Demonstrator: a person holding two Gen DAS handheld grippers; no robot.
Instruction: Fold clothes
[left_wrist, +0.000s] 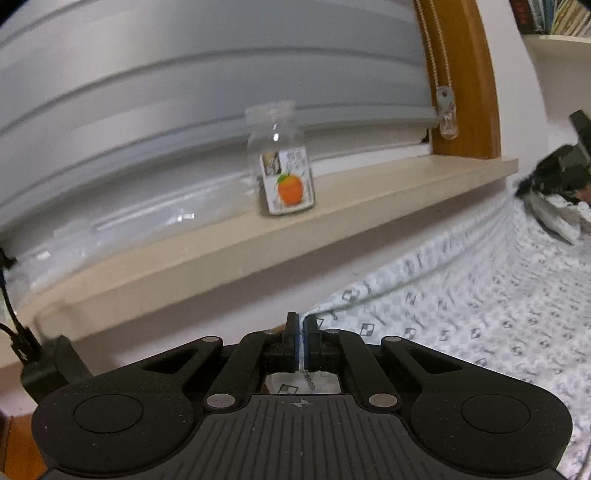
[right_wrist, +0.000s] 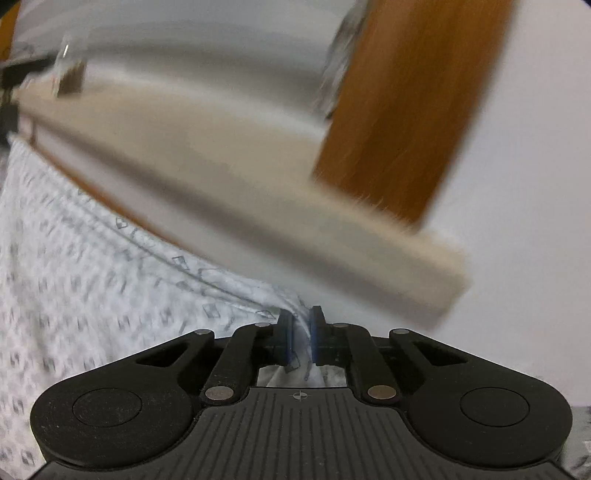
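Thin printed garment (left_wrist: 461, 302) — taut, creased, edge pinched in both jaws

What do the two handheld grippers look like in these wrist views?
Both the left gripper and the right gripper are matte black, with a ribbed centre plate carrying a small crosshair mark, two round domes at the sides, silver pivot pins on the linkage bars, and blue pads lining the fingers.
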